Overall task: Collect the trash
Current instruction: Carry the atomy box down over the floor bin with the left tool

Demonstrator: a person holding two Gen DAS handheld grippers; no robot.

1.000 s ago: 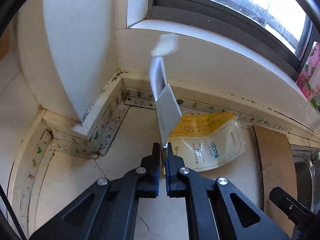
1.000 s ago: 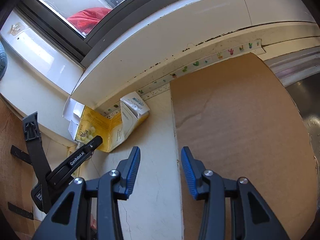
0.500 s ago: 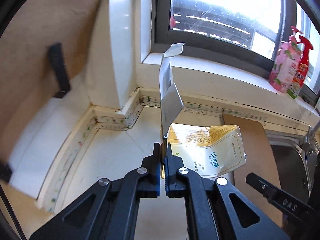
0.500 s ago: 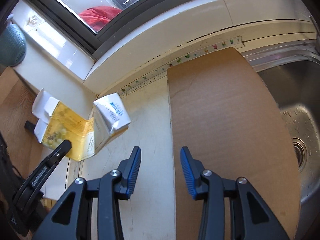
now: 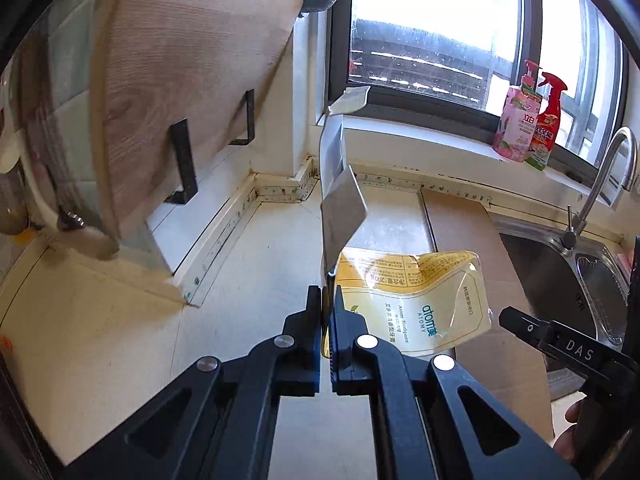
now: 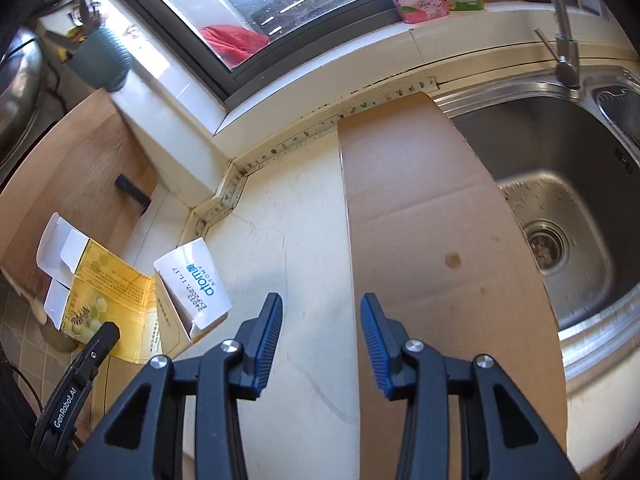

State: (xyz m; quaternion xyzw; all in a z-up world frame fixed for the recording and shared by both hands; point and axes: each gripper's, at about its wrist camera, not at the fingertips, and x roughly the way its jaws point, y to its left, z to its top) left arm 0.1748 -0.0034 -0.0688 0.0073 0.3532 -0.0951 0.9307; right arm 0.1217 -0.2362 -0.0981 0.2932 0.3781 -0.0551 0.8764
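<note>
Pale stone counter (image 6: 288,240); left tongs (image 5: 329,300) clenched on flattened glossy carton (image 5: 408,304), right tongs (image 6: 322,316) released.

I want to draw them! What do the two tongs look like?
Both are black plastic with silver screws. The left tongs have dark blue pads; the right tongs have ribbed blue pads. White letters mark their sides: "GenRobot.AI" and "DAS".

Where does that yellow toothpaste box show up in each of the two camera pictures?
Left wrist view: the box sits centre, clamped edge-on in the shut left gripper, one flap sticking up.
Right wrist view: the box is at the lower left, beside the open, empty right gripper.
Shared landmark: the cardboard sheet beside the sink.
</note>
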